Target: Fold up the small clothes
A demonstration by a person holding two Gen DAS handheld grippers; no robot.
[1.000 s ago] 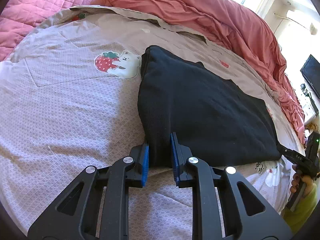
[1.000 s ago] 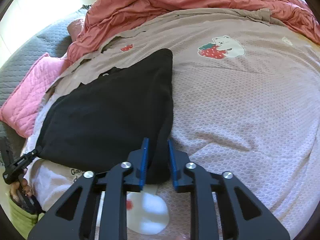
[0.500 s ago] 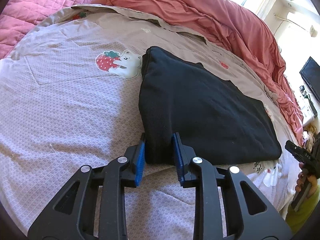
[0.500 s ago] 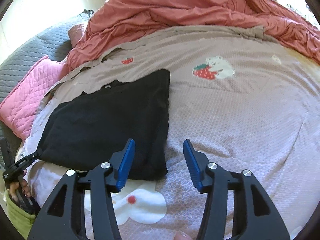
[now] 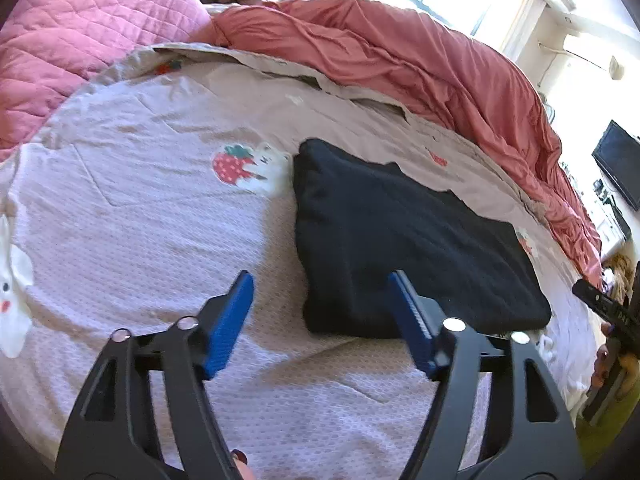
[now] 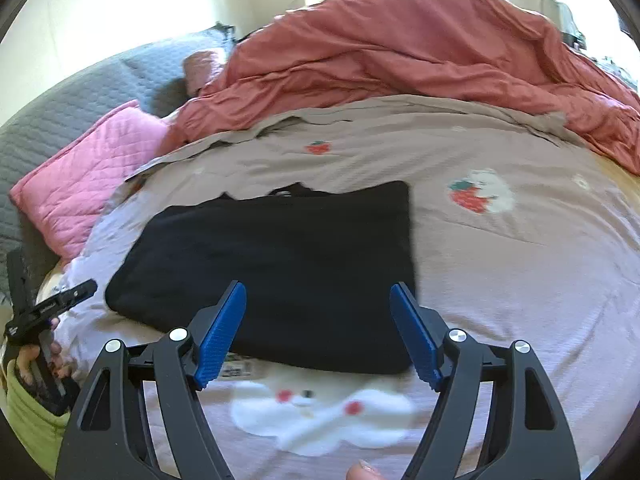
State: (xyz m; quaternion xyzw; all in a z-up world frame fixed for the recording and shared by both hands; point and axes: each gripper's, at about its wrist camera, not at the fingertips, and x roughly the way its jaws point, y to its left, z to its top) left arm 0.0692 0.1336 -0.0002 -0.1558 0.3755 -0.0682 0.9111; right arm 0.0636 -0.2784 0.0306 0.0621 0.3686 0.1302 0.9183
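Observation:
A black garment (image 5: 404, 240) lies folded flat on the pale patterned bedspread (image 5: 140, 240); it also shows in the right wrist view (image 6: 280, 264). My left gripper (image 5: 322, 292) is open and empty, raised just off the garment's near left corner. My right gripper (image 6: 316, 300) is open and empty, raised above the garment's near edge. Each gripper shows at the edge of the other's view, the right one (image 5: 604, 308) and the left one (image 6: 48, 308).
A crumpled red duvet (image 5: 400, 60) lies along the far side of the bed. A pink quilted pillow (image 6: 84, 184) and a grey quilt (image 6: 80, 92) lie at the head end. A dark screen (image 5: 618, 164) stands at the far right.
Both grippers opened and let go of the garment's near corners, then pulled back and up. The garment stays flat on the bed.

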